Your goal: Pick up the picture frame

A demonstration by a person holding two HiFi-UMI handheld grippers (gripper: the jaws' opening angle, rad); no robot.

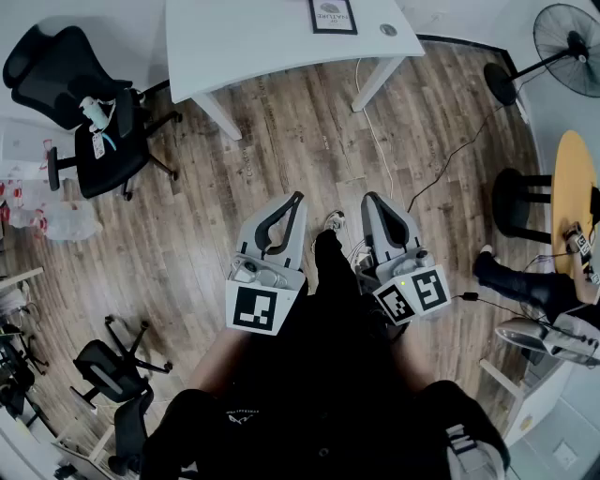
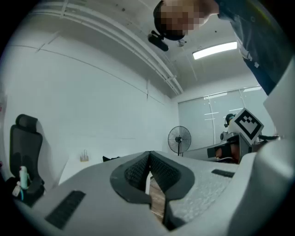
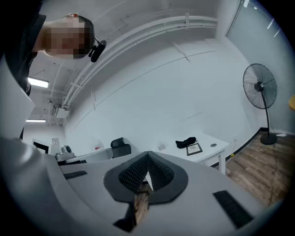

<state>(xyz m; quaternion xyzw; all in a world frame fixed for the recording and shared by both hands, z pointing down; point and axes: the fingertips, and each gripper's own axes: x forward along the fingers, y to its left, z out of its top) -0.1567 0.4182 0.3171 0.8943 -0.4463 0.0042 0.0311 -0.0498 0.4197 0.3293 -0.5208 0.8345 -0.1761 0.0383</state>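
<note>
Held both tools close in at lower middle of frame: left hand-held gripper [image 1: 296, 199] and right hand-held gripper [image 1: 368, 199], each with jaws pressed together on nothing. Stood well apart from the picture frame [image 1: 334, 16], seemingly flat at top centre on the white worktop [image 1: 253, 37]. Judged the approach as the step in hand, reach not yet begun. Needed next: crossing the wooden floor [image 1: 281, 159], parting one pair of jaws, lining up on a frame edge.
</note>
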